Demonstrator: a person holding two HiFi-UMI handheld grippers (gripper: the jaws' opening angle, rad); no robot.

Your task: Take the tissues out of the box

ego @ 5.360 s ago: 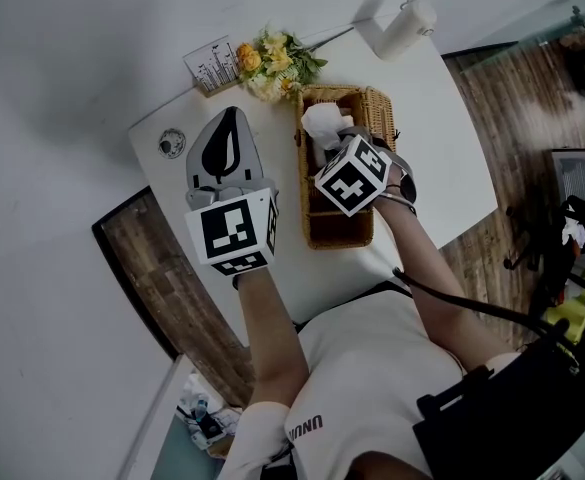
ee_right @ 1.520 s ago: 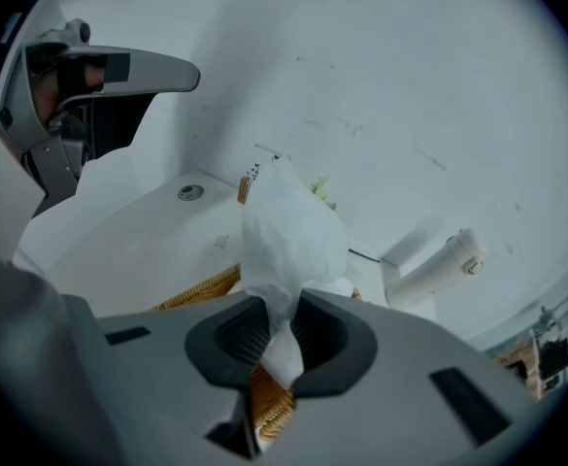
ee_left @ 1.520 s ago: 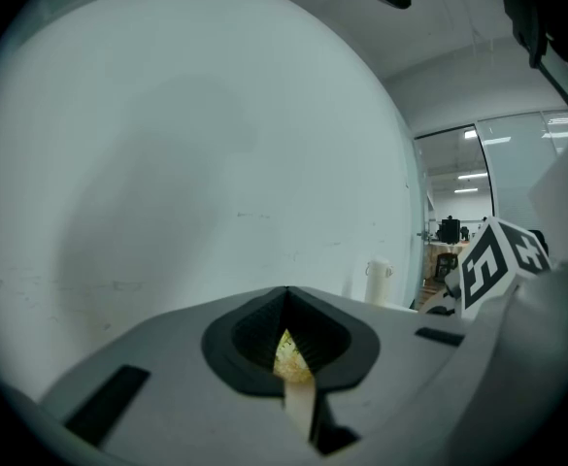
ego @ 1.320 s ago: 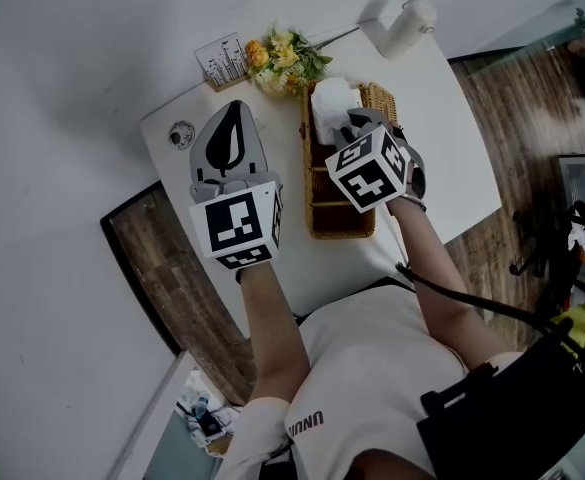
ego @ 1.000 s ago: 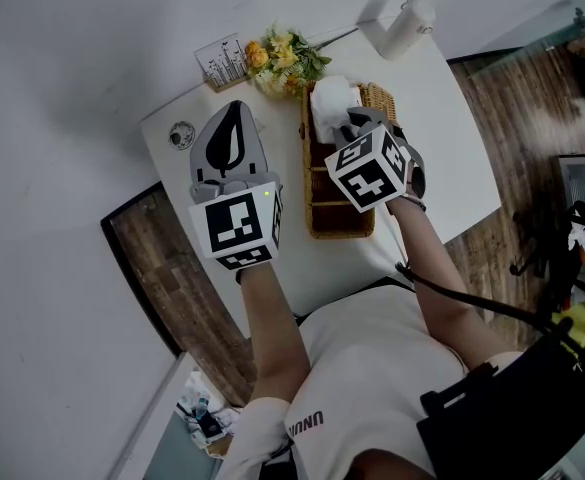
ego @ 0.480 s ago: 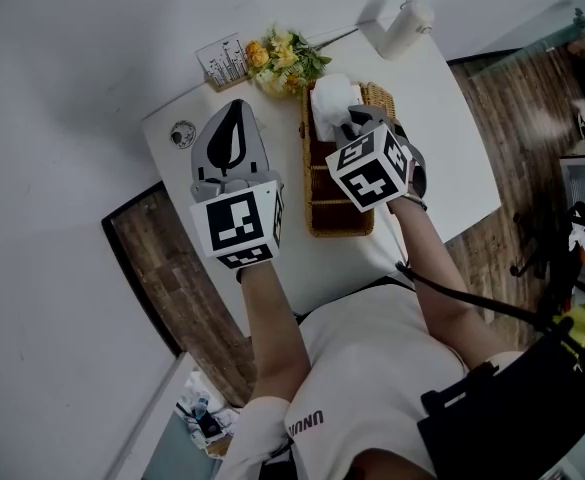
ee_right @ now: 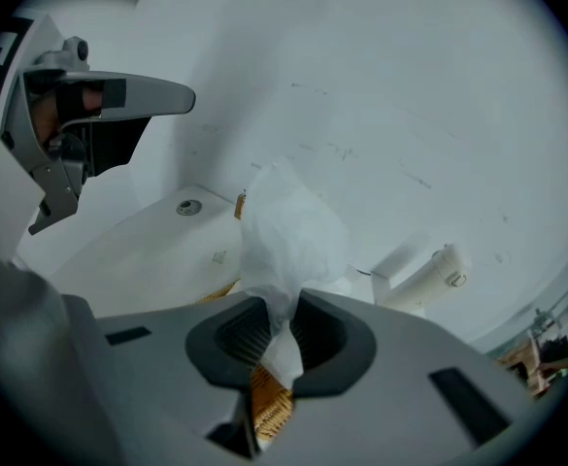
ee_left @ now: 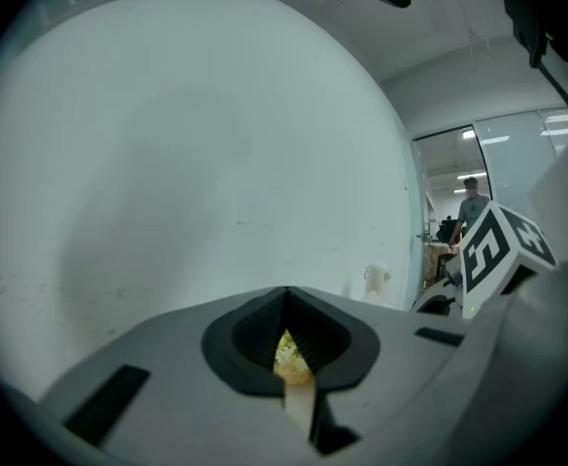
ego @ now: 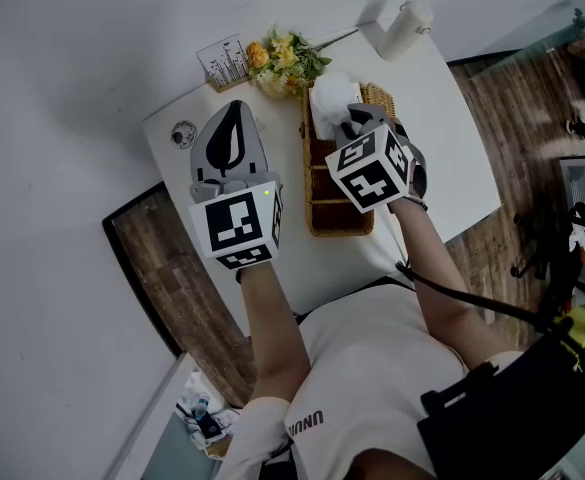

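Pinching a white tissue (ee_right: 291, 236) tight in the right gripper (ee_right: 282, 330), puffed up beyond the pads, with a tail hanging below them. Holding the left gripper (ee_left: 289, 362) closed on nothing, level, off beside the wicker box (ego: 337, 218) and apart from it. Carrying the tissue right above the box's far end; cannot tell whether the tail has cleared the opening. Judging by that: one tissue nearly out, not yet set down, probably more left inside, though hidden. Farther back on the table (ego: 442, 118): yellow flowers (ego: 277, 60), then a white lamp (ego: 400, 26).
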